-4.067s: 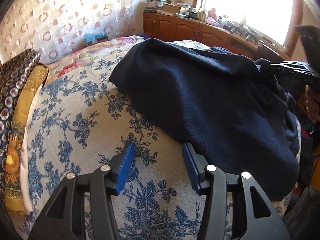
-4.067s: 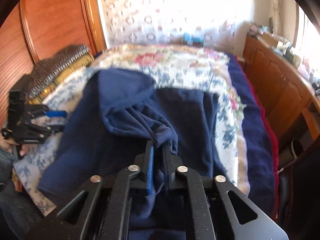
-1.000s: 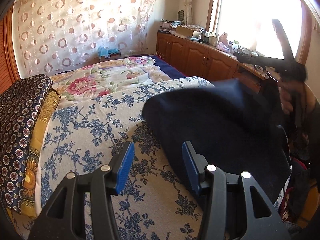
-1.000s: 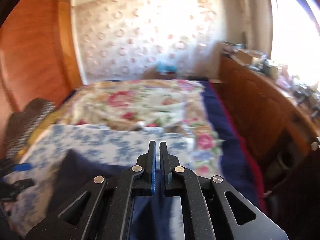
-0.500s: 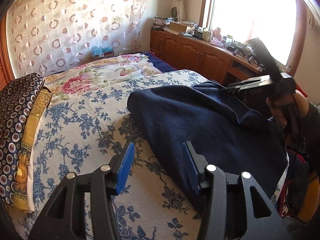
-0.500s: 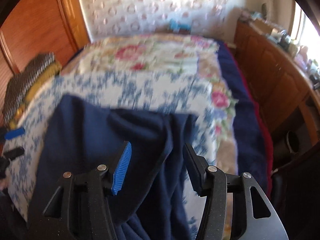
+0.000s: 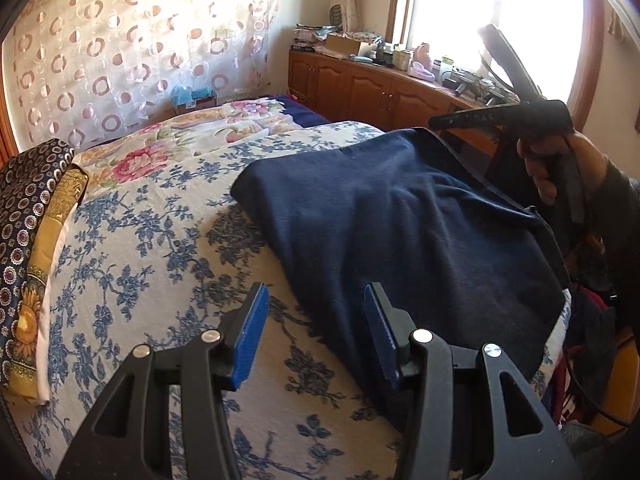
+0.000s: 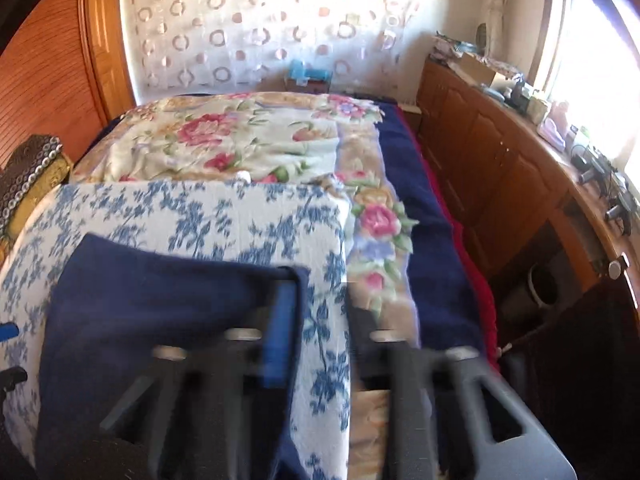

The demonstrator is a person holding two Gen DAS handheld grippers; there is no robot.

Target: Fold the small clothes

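- Navy garment [image 7: 400,220] lies folded on the blue-flowered bedspread [image 7: 140,240], near the bed's edge.
- Left gripper [image 7: 316,320] hovers over the garment's near edge, jaws wide apart, holding nothing.
- Right gripper [image 8: 316,324], blurred, is spread open and empty above the garment's corner.
- A wooden cabinet [image 7: 360,84] stands beyond the bed.

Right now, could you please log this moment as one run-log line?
left tool: open, empty | right tool: open, blurred | navy garment: folded on blue floral bedspread, unheld
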